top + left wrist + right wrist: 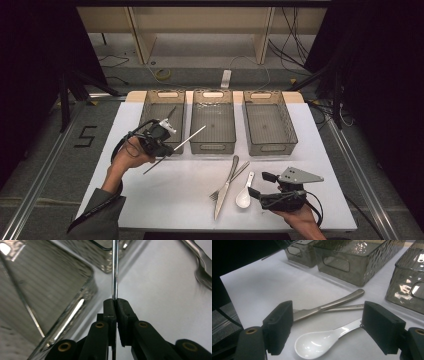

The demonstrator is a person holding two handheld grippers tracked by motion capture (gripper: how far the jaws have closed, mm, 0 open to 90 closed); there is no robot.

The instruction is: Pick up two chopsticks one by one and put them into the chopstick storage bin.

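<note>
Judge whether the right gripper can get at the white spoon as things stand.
Probably yes: the right gripper is open, with the white spoon lying just ahead between its jaws; knife and fork lie beyond.

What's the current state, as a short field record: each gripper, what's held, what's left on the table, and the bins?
left gripper: shut on a metal chopstick, raised near the front of the left bin
right gripper: open, holding nothing, jaws on either side of the white spoon
on table: knife crossed over fork, white spoon beside them
left bin contents: one thin metal stick
middle bin: looks empty
right bin: looks empty
</note>
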